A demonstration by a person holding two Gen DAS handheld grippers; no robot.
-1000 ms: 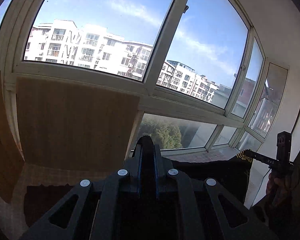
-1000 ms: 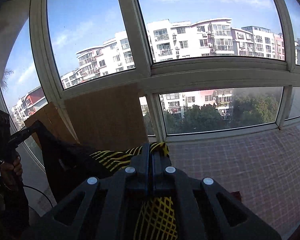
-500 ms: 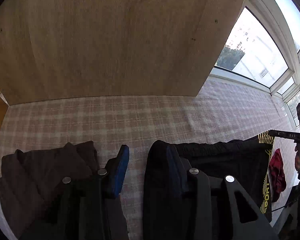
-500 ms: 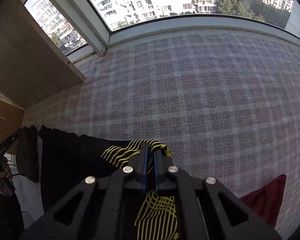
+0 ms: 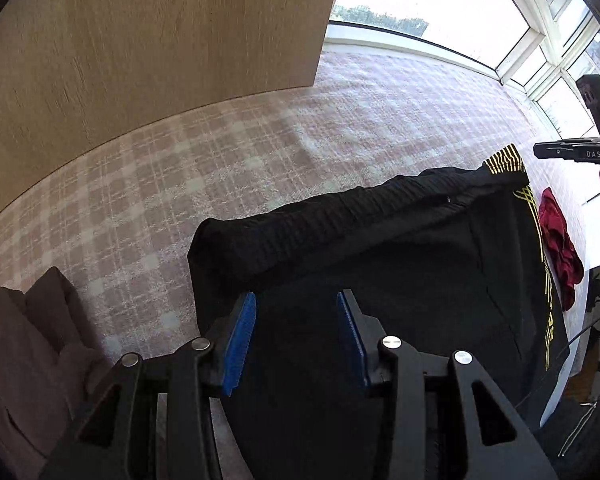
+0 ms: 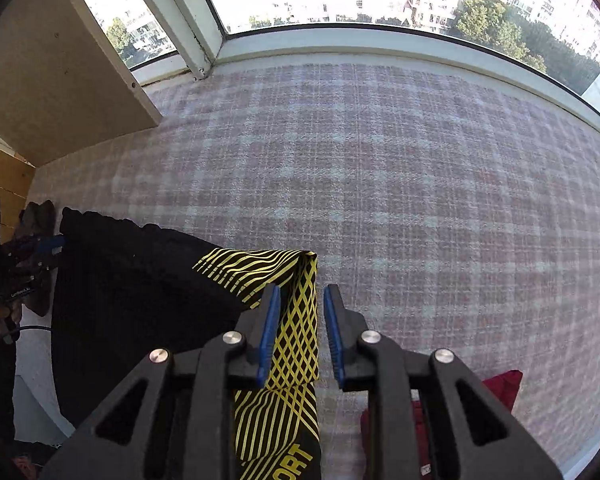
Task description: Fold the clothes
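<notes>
On the checked pink cloth of the desk (image 6: 400, 184) lies the black garment (image 5: 400, 280), spread flat at the near edge, its yellow-striped side panel (image 6: 296, 336) toward the right. I have my left gripper (image 5: 296, 332) over its left end with jaws apart and nothing between them, and my right gripper (image 6: 298, 328) over the yellow panel, jaws likewise apart and gripping nothing. A brown garment (image 5: 32, 344) sits at the far left, and a red one (image 5: 560, 248) lies just beside the right end.
</notes>
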